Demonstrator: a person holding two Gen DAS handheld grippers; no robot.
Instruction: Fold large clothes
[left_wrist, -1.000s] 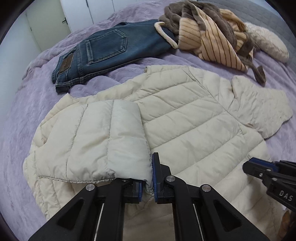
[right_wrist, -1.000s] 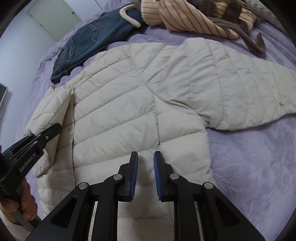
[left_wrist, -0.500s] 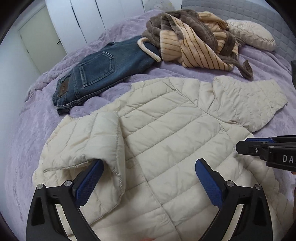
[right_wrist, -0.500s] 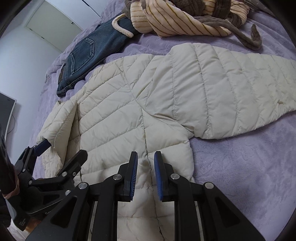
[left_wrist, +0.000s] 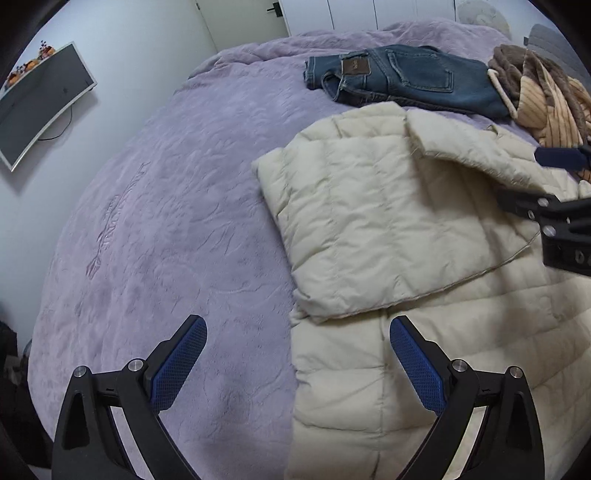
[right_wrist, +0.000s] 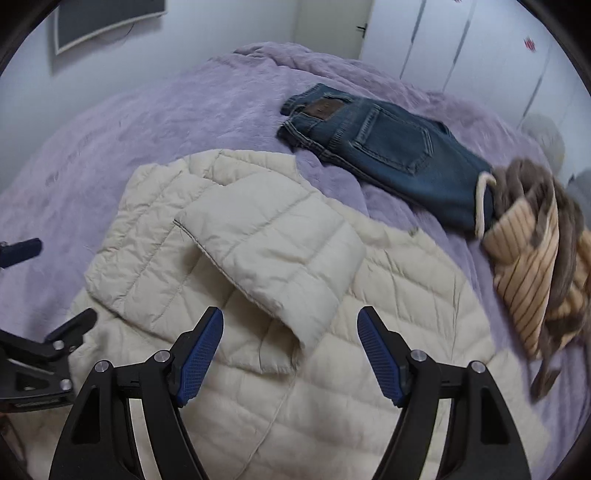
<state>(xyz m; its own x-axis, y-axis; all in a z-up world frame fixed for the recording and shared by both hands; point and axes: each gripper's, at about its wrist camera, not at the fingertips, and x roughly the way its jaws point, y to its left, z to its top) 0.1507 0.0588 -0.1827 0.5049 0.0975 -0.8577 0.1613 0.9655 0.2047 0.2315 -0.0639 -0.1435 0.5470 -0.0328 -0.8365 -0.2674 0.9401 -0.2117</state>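
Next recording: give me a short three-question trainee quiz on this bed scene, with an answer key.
1. True or false: a sleeve of the cream jacket is folded over its body.
2. Which garment lies between the jacket and the far edge of the purple blanket? A) jeans B) towel C) shirt
3. Fill in: the left hand-held gripper is ____ and holds nothing.

Key: 1 true, the sleeve lies across the jacket. 2 A. 3 open. The right hand-held gripper has its jaws opening with nothing gripped. The striped robe lies beside the jeans.
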